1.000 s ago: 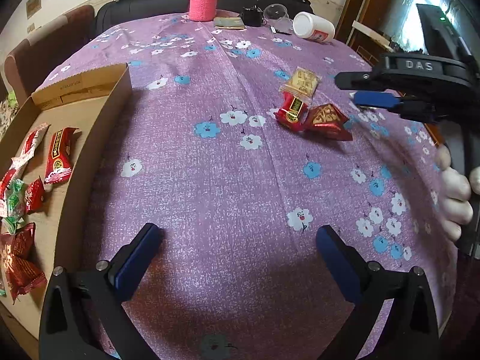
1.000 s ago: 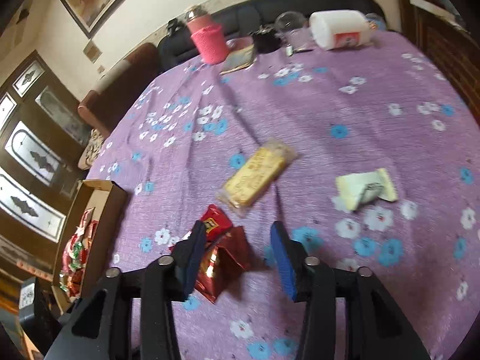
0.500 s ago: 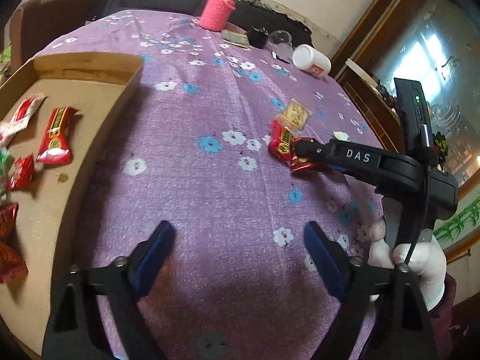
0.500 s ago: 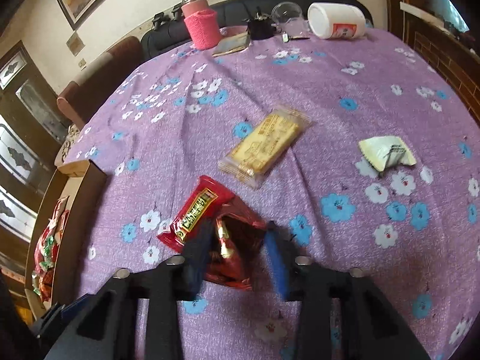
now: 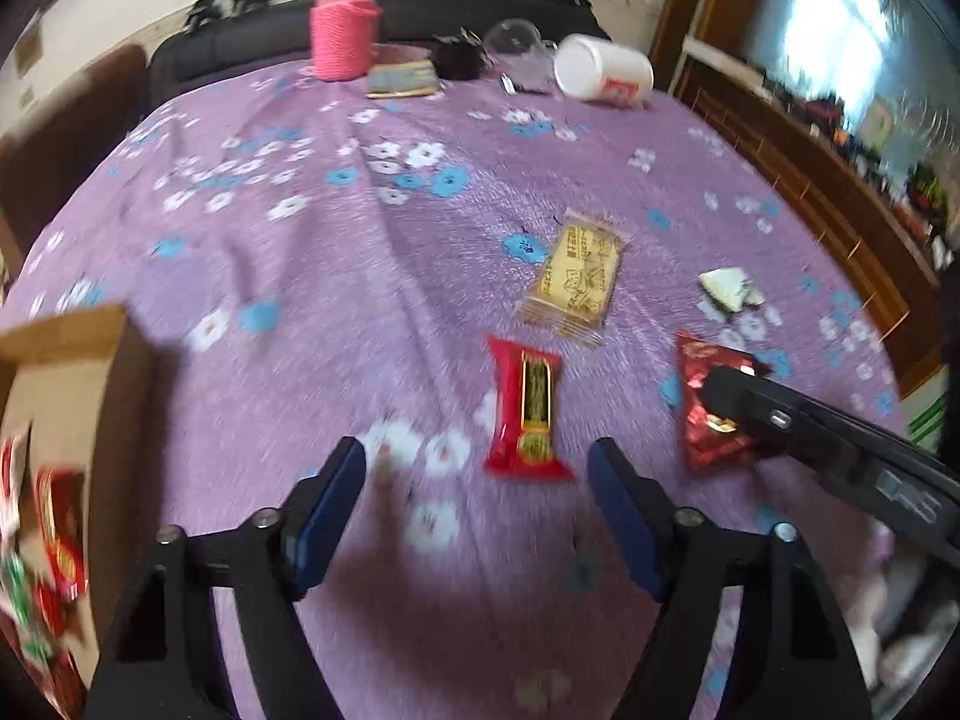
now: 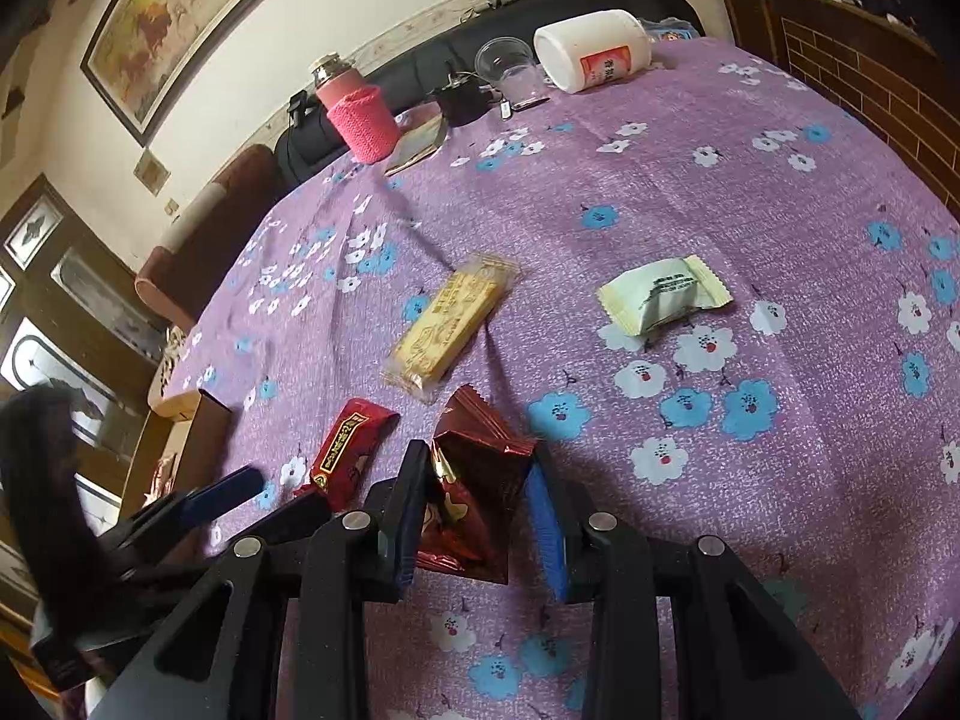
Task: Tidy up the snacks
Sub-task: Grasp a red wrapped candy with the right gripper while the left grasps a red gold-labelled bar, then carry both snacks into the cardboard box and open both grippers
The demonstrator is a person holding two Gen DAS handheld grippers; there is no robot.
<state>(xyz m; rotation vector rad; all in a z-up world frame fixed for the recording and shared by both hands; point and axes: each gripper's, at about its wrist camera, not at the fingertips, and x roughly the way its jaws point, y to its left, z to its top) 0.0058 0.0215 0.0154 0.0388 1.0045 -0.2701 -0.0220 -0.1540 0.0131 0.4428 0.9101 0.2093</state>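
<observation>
My right gripper (image 6: 480, 510) is shut on a dark red foil snack pack (image 6: 474, 480), also seen in the left wrist view (image 5: 708, 396), low over the purple flowered tablecloth (image 6: 660, 192). My left gripper (image 5: 477, 510) is open and empty, just in front of a red snack bar (image 5: 527, 408), which also shows in the right wrist view (image 6: 348, 450). A yellow cracker pack (image 5: 576, 276) (image 6: 450, 324) and a pale green candy pack (image 6: 660, 294) (image 5: 729, 294) lie further out. A cardboard box (image 5: 66, 372) with red snacks sits at the left.
At the table's far edge stand a pink-sleeved bottle (image 5: 345, 24), a tipped white jar (image 5: 603, 69), a clear cup (image 6: 507, 63), a small booklet (image 5: 402, 79) and a dark object. Wooden cabinets (image 5: 810, 180) line the right side.
The right gripper has closed around the dark red foil pack. The left gripper has swung right, from beside the box to just in front of the red snack bar.
</observation>
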